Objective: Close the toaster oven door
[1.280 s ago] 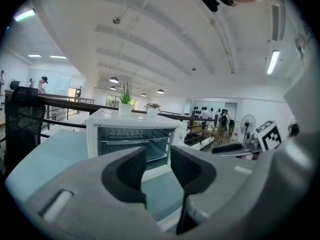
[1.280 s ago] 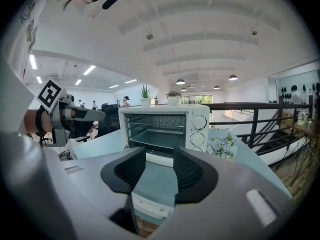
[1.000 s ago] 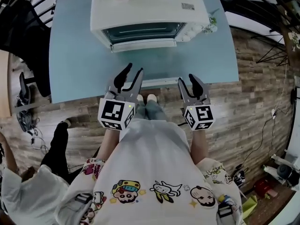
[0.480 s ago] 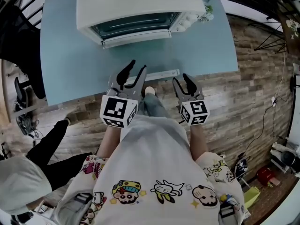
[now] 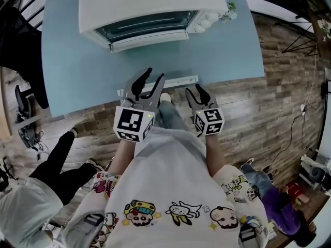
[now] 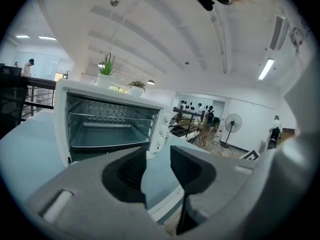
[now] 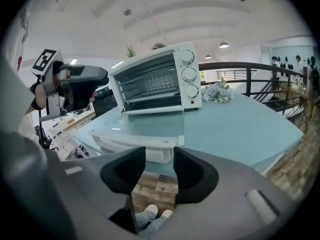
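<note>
The white toaster oven (image 5: 150,4) stands at the back of the light blue table (image 5: 232,45), its cavity open. Its glass door (image 7: 150,121) lies folded down flat towards me, with the white handle (image 5: 158,85) near the table's front edge. In the head view my left gripper (image 5: 150,79) is open, its tips over the handle's left half, nothing between them. My right gripper (image 5: 195,90) is open and empty, just off the handle's right end. The left gripper view looks into the oven (image 6: 107,126) past its gripper (image 6: 157,166). In the right gripper view the handle (image 7: 135,146) sits just beyond that gripper (image 7: 159,171).
Small potted plants stand on the oven top (image 6: 107,66), and a bunch of flowers (image 7: 216,91) lies beside it on the right. The floor (image 5: 269,118) is wood plank below the table edge. Another person (image 5: 31,205) is at the lower left.
Both grippers have crept forward toward the door handle, the right one also drifting left. The oven sits higher and further left in view. The person at lower left has shifted.
</note>
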